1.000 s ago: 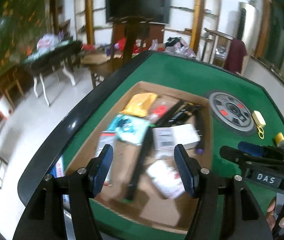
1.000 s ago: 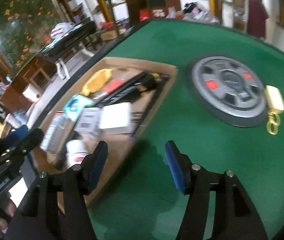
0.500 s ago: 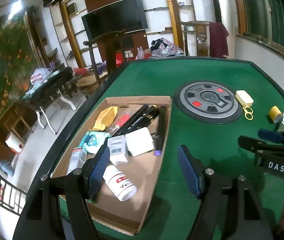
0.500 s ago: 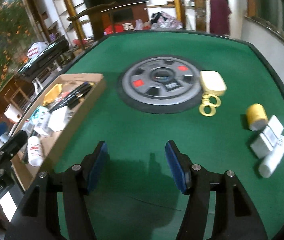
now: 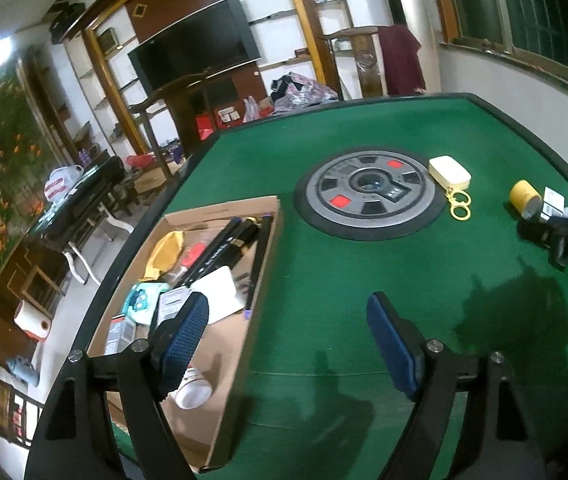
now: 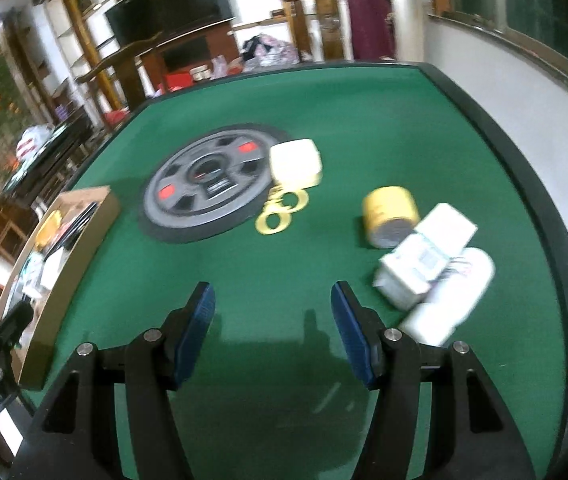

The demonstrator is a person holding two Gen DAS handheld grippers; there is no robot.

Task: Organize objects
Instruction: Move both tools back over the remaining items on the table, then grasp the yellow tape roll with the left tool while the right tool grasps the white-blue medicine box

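A cardboard box on the left of the green table holds several items: a white bottle, pens, packets. My left gripper hovers over the box's right wall, jaws opening, nothing between them. My right gripper stands open over bare felt, empty. Ahead of it and to its right lie a yellow tape roll, a white box and a white tube. A cream case with yellow rings rests beside a grey weight plate.
The table's black rim curves close on the right. Beyond the far edge stand a chair, shelves and a TV. A dark piano stands on the floor at left.
Both grippers have swung right, from over the box to the felt. The left jaws have widened. The tape roll, white box and tube have come closer in the right wrist view.
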